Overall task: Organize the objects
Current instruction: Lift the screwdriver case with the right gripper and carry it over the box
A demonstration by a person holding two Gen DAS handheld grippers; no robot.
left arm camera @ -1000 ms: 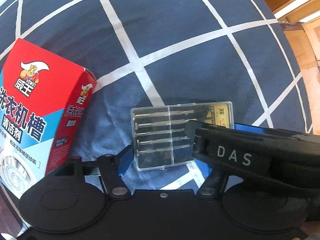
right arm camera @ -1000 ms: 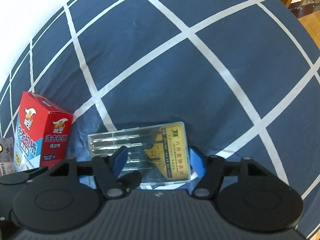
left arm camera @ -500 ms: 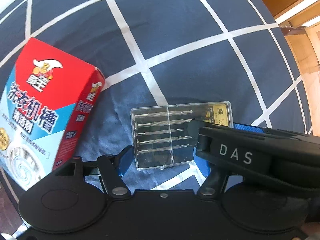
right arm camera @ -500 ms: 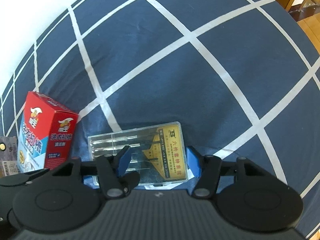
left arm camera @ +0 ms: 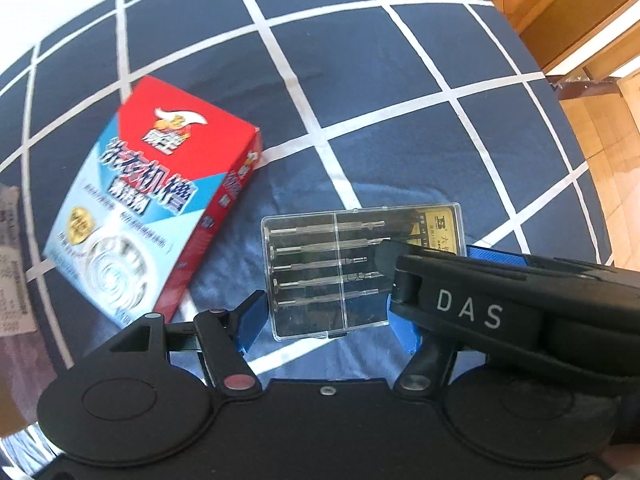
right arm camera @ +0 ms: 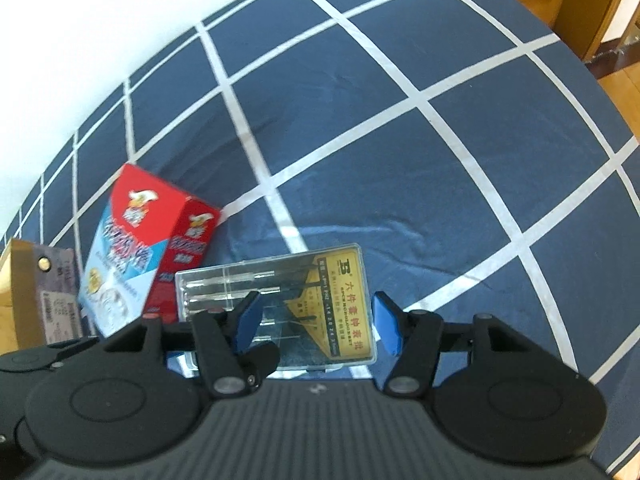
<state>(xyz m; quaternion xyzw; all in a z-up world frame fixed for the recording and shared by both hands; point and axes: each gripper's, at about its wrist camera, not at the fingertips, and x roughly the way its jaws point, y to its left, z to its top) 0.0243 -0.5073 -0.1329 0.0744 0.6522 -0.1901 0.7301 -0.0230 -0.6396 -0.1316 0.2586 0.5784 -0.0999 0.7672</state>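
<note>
Left wrist view: open navy cloth (left arm camera: 400,80) w/ white grid runs far ahead and to the right, ending at a curved edge w/ wood floor (left arm camera: 600,140) beyond. Red-and-blue cleaner box (left arm camera: 152,200) lies flat to the left, near the clear screwdriver case (left arm camera: 320,272) but apart from it. Box print is blurred. A paper slip (left arm camera: 8,260) is cut off by the left edge. Black "DAS" body of the right tongs (left arm camera: 468,312) covers the case's right end. Left tongs (left arm camera: 328,326) are clamped on the case, blue pads on its two long sides.

Right wrist view: cloth (right arm camera: 360,140) is bare ahead and right; white wall (right arm camera: 100,40) behind its far edge. Cleaner box (right arm camera: 132,256) is left of the case, w/ a labelled cardboard piece (right arm camera: 52,300) half cut off further left. Case (right arm camera: 344,300) sits crosswise, yellow label end between the pads, near edge hidden by the housing. Right tongs (right arm camera: 316,324) are closed on the case's label end.
</note>
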